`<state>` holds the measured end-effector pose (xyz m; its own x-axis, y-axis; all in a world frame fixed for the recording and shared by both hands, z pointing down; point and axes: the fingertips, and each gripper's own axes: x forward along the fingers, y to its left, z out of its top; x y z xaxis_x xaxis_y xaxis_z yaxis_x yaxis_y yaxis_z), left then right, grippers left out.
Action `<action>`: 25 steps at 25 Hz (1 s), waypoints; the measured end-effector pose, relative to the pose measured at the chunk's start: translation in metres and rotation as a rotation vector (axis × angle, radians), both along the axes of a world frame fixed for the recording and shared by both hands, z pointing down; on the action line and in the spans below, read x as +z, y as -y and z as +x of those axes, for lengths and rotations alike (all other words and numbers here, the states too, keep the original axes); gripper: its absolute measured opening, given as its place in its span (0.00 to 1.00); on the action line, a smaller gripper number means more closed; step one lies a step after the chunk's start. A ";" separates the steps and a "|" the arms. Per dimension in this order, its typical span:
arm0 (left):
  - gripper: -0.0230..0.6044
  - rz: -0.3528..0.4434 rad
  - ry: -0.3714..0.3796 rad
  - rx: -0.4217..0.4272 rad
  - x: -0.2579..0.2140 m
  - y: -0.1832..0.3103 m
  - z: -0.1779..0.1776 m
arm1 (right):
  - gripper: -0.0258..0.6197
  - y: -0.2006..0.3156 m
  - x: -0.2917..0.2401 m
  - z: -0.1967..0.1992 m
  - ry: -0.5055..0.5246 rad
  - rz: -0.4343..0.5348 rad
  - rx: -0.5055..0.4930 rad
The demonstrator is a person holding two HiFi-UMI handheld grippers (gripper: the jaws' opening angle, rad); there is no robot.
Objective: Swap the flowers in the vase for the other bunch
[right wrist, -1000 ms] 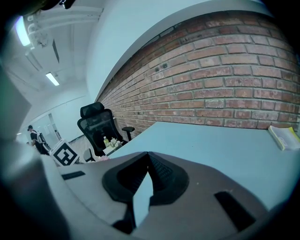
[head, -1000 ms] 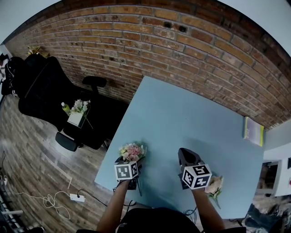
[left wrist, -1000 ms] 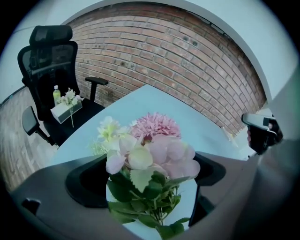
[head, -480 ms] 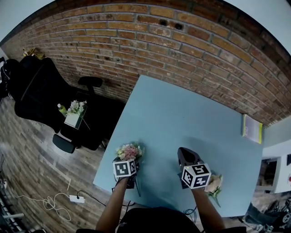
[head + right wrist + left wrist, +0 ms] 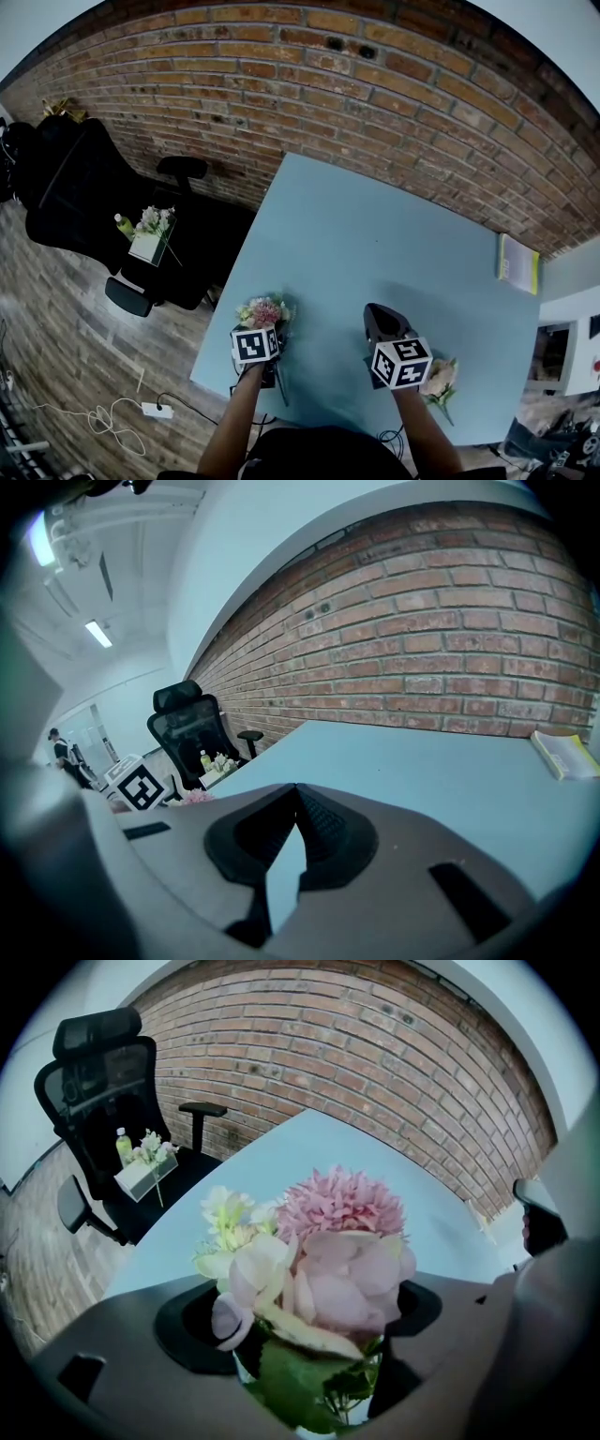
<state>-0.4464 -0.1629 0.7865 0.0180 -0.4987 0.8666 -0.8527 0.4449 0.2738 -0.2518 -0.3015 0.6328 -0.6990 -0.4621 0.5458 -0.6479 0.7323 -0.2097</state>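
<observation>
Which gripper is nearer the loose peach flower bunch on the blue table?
Right. The right gripper is beside the peach flower bunch; the left gripper, jaws just closing around the vase of pink flowers, is farther away.

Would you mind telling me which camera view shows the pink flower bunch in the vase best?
The left gripper view: the pink flower bunch fills the centre, petals and leaves clear. The head view shows the bunch small, from above. The right gripper view shows only a pink sliver at its left.
</observation>
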 end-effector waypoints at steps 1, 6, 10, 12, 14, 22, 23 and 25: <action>0.71 -0.011 0.002 -0.001 0.001 -0.001 0.000 | 0.06 0.001 0.000 0.001 -0.002 0.001 0.004; 0.56 -0.044 0.003 0.000 0.004 -0.005 -0.001 | 0.06 0.003 0.000 0.004 -0.007 0.005 0.020; 0.48 -0.041 -0.025 -0.005 0.003 -0.004 -0.001 | 0.06 0.005 0.000 0.005 -0.014 0.008 0.031; 0.43 -0.036 -0.034 -0.009 0.004 -0.005 0.000 | 0.06 0.005 0.001 0.006 -0.015 0.007 0.034; 0.39 -0.030 -0.038 -0.010 0.003 -0.005 0.001 | 0.06 0.005 0.001 0.006 -0.017 0.007 0.034; 0.37 -0.021 -0.033 -0.009 0.003 -0.005 0.001 | 0.06 0.007 0.000 0.010 -0.017 0.009 0.050; 0.37 -0.021 -0.033 -0.008 0.002 -0.005 0.001 | 0.06 0.007 0.000 0.010 -0.017 0.009 0.051; 0.37 -0.017 -0.031 -0.007 0.002 -0.005 0.001 | 0.06 0.007 0.000 0.011 -0.016 0.010 0.053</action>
